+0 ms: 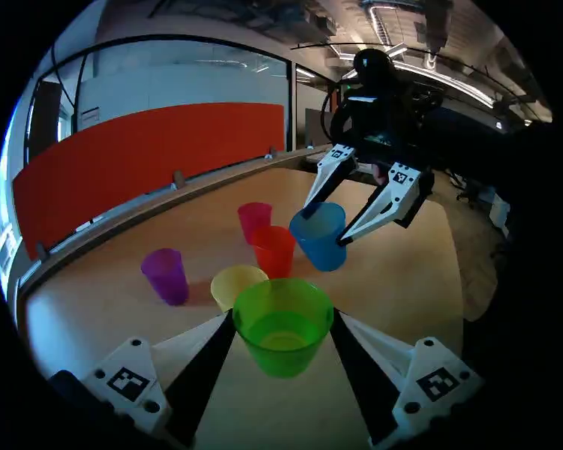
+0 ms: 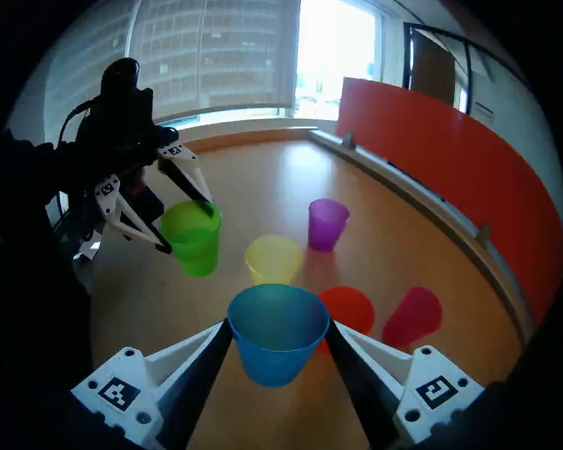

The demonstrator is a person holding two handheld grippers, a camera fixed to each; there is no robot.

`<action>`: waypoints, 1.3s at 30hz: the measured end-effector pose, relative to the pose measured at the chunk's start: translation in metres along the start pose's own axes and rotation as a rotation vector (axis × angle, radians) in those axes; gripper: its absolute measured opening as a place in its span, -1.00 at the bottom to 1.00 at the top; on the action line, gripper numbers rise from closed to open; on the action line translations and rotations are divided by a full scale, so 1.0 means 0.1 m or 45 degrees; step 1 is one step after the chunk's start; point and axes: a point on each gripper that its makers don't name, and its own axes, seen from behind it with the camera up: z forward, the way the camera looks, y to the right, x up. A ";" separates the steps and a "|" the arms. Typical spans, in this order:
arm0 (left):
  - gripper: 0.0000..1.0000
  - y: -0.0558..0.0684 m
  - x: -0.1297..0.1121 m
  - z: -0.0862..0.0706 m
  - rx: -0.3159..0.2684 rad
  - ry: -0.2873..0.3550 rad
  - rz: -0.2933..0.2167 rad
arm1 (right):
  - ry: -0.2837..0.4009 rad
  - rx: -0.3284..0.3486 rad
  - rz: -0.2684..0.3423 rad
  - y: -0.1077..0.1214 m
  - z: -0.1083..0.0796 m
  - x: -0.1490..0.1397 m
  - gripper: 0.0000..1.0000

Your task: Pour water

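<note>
Two translucent plastic cups are held clear of the surface. The green cup is pinched between the fingers of the left claw, and the blue cup is pinched in the same way by the right claw. Each is gripped on opposite sides of its wall, just below the rim, and is held roughly upright. The two are near each other but apart.

Four more cups are seen standing in a loose cluster away from the corners: purple cup, yellow cup, red cup and pink cup. The pink one is nearest the edge lined by the red partition. Whether water lies in either held cup cannot be told.

The cups are judged light, thin-walled and smooth. Some flex is to be expected under pressure, and a hard squeeze could distort the rim. The taper is judged an aid: a hold taken high on the wall is wedged against slipping downward. A slow tilt is advised, since moving water would shift the weight.
</note>
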 end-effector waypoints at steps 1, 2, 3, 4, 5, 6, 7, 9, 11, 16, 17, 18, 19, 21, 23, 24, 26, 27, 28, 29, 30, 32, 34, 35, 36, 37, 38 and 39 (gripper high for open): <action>0.76 0.00 -0.01 0.00 0.000 -0.002 0.001 | -0.004 0.001 -0.001 -0.01 0.01 -0.02 0.85; 0.76 0.01 -0.02 0.00 0.000 -0.004 0.002 | -0.007 0.003 -0.001 -0.01 0.01 -0.03 0.85; 0.76 0.01 -0.03 0.00 0.000 -0.006 0.002 | -0.009 0.004 -0.001 -0.01 0.02 -0.04 0.85; 0.76 0.01 -0.04 0.00 0.000 -0.008 -0.001 | -0.011 0.005 -0.001 -0.02 0.02 -0.06 0.85; 0.76 0.02 -0.06 0.00 0.000 -0.009 -0.004 | -0.013 0.006 -0.001 -0.02 0.02 -0.07 0.85; 0.76 0.02 -0.07 0.01 -0.001 -0.011 -0.006 | -0.015 0.008 -0.001 -0.02 0.03 -0.08 0.85; 0.76 0.02 -0.08 0.01 -0.002 -0.014 -0.009 | -0.016 0.009 -0.001 -0.03 0.03 -0.10 0.85; 0.76 0.03 -0.11 0.01 -0.003 -0.019 -0.012 | -0.020 0.011 0.000 -0.03 0.04 -0.12 0.85; 0.76 0.04 -0.14 0.02 -0.005 -0.024 -0.015 | -0.026 0.011 0.001 -0.03 0.04 -0.16 0.85; 0.76 0.05 -0.21 0.04 -0.009 -0.042 -0.020 | -0.044 0.018 0.006 -0.05 0.06 -0.25 0.85; 0.76 0.05 -0.23 0.05 -0.010 -0.045 -0.020 | -0.047 0.019 0.007 -0.06 0.07 -0.26 0.85; 0.76 0.05 -0.24 0.05 -0.010 -0.048 -0.020 | -0.050 0.020 0.007 -0.06 0.07 -0.28 0.86; 0.76 0.05 -0.25 0.06 -0.011 -0.051 -0.021 | -0.053 0.020 0.007 -0.06 0.08 -0.29 0.85; 0.76 0.05 -0.28 0.07 -0.012 -0.057 -0.021 | -0.058 0.022 0.007 -0.07 0.09 -0.31 0.85; 0.76 0.05 -0.30 0.08 -0.012 -0.064 -0.020 | -0.061 0.025 0.008 -0.08 0.09 -0.33 0.85; 0.76 0.05 -0.31 0.08 -0.012 -0.068 -0.019 | -0.063 0.027 0.008 -0.08 0.10 -0.34 0.85; 0.76 0.04 -0.34 0.09 -0.012 -0.078 -0.017 | -0.066 0.029 0.007 -0.08 0.10 -0.35 0.85; 0.76 0.04 -0.35 0.09 -0.012 -0.083 -0.016 | -0.068 0.030 0.005 -0.09 0.10 -0.36 0.85; 0.76 0.04 -0.36 0.10 -0.011 -0.088 -0.014 | -0.069 0.030 0.004 -0.09 0.10 -0.36 0.85; 0.76 0.04 -0.38 0.10 -0.011 -0.095 -0.012 | -0.071 0.030 0.002 -0.09 0.10 -0.37 0.85; 0.76 0.03 -0.39 0.11 -0.011 -0.100 -0.010 | -0.072 0.029 0.000 -0.09 0.11 -0.37 0.85; 0.76 0.03 -0.42 0.12 -0.010 -0.113 -0.007 | -0.075 0.029 -0.002 -0.09 0.11 -0.39 0.85; 0.76 0.03 -0.44 0.13 -0.010 -0.124 -0.005 | -0.080 0.029 -0.003 -0.10 0.11 -0.40 0.85; 0.76 0.02 -0.46 0.13 -0.010 -0.130 -0.005 | -0.083 0.029 -0.003 -0.10 0.12 -0.42 0.85; 0.76 0.02 -0.46 0.14 -0.011 -0.134 -0.005 | -0.085 0.029 -0.003 -0.10 0.12 -0.43 0.85; 0.76 0.02 -0.47 0.15 -0.012 -0.137 -0.005 | -0.088 0.029 -0.004 -0.11 0.13 -0.44 0.85; 0.76 0.02 -0.47 0.15 -0.014 -0.140 -0.005 | -0.091 0.029 -0.006 -0.11 0.13 -0.45 0.85; 0.76 0.02 -0.48 0.16 -0.015 -0.142 -0.005 | -0.093 0.030 -0.007 -0.11 0.14 -0.46 0.85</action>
